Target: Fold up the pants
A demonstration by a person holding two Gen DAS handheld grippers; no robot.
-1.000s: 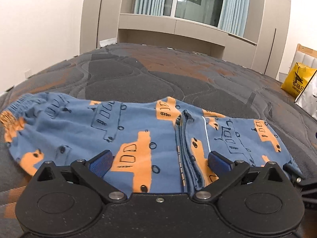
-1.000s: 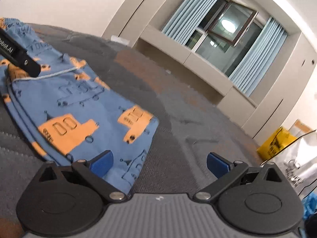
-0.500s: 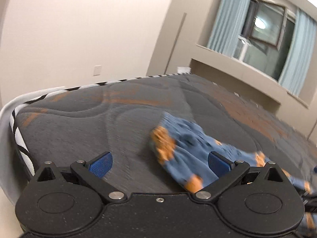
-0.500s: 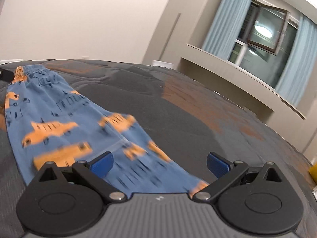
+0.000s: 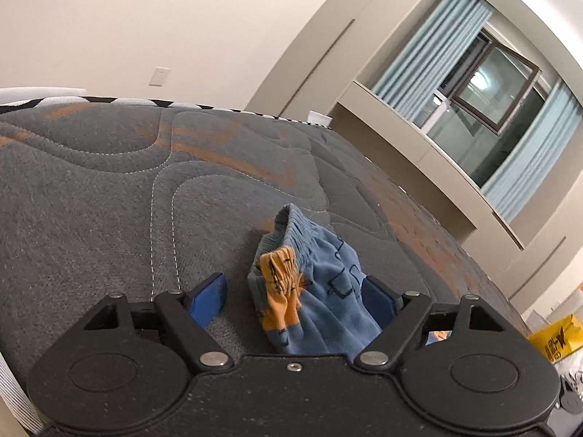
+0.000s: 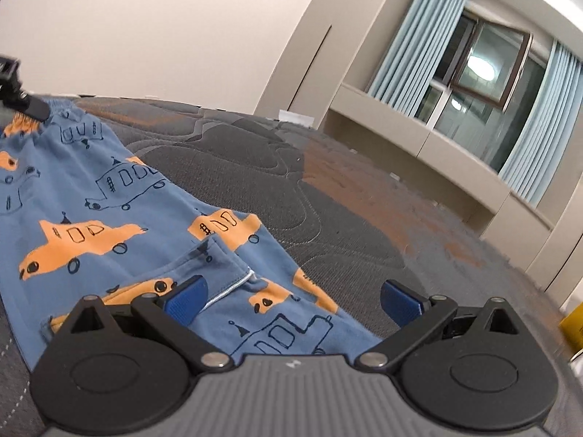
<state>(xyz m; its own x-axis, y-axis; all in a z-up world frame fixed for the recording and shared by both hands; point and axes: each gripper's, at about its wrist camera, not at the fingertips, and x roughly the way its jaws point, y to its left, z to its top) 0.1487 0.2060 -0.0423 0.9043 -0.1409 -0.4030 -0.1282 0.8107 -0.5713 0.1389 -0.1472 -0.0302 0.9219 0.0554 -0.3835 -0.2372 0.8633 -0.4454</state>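
The pants [image 6: 109,218], blue with orange cars on them, are lying stretched out across the grey quilted mattress [image 5: 127,182]. The left gripper [image 5: 291,293] is sitting at the waistband [image 5: 291,225] end, where the elastic is bunching up in a small heap between its blue pads [image 5: 207,296]. Its jaws have just been closing in, with the cloth between them, but the left pad is standing clear of the fabric, so they are not clamping anything yet; on the right side the cloth is lying against or just in front of the pad, and I cannot tell which. The right gripper [image 6: 291,296] is hovering low over the leg end, its jaws spread wide and gripping nothing, the cloth running beneath them with a folded-over flap and a white seam near its left pad. Beyond the mattress, a window [image 6: 484,65] with pale blue curtains [image 6: 411,32] is showing, and a yellow bag [image 5: 554,338] is standing off to the right.
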